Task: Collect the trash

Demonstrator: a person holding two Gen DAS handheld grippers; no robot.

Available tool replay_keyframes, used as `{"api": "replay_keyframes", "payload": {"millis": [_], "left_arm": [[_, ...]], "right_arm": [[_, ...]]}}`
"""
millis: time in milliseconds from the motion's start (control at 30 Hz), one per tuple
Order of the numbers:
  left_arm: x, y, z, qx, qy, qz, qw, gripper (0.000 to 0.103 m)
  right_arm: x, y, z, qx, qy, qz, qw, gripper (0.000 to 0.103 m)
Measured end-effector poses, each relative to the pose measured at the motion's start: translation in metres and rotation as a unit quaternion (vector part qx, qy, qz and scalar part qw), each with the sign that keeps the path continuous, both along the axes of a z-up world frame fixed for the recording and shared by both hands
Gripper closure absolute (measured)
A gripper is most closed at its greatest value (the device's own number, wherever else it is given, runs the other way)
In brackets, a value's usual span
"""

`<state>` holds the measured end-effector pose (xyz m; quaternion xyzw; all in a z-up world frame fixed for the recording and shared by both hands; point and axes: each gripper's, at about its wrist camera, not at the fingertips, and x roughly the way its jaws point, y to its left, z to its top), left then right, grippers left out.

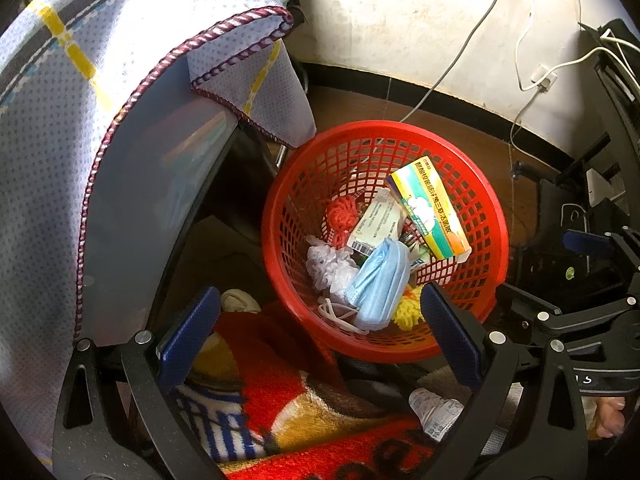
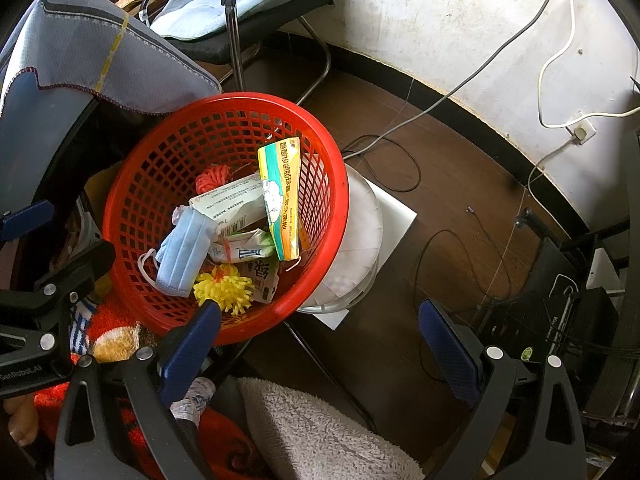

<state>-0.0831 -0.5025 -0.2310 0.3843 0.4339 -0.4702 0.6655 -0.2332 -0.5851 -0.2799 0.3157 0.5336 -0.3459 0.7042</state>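
A red mesh basket (image 1: 476, 184) (image 2: 132, 184) stands on the floor and holds trash: a yellow-green box (image 1: 430, 208) (image 2: 282, 200), a blue face mask (image 1: 378, 284) (image 2: 186, 252), a white carton (image 1: 374, 224) (image 2: 232, 200), crumpled white plastic (image 1: 330, 268), red yarn (image 1: 340, 212) (image 2: 212, 178) and a yellow pompom (image 1: 406, 310) (image 2: 226, 290). My left gripper (image 1: 316, 344) is open and empty above the basket's near rim. My right gripper (image 2: 320, 344) is open and empty, to the right of the basket.
A table with a dotted cloth (image 1: 60, 152) (image 2: 100, 64) overhangs the basket on the left. A red patterned blanket (image 1: 304, 412) lies below. A white round lid on a white board (image 2: 360, 240), a grey towel (image 2: 320, 432), cables (image 2: 440, 248) and a chair (image 2: 240, 8) surround it.
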Motion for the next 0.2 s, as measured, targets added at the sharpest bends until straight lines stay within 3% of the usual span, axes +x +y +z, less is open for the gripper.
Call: {"api": "replay_keyframes", "payload": {"millis": [200], "left_arm": [[-0.0008, 0.0014, 0.0039, -0.006, -0.013, 0.0, 0.9999, 0.007]], "right_arm": [[-0.0002, 0.0008, 0.0004, -0.003, -0.001, 0.0, 1.0, 0.006]]}}
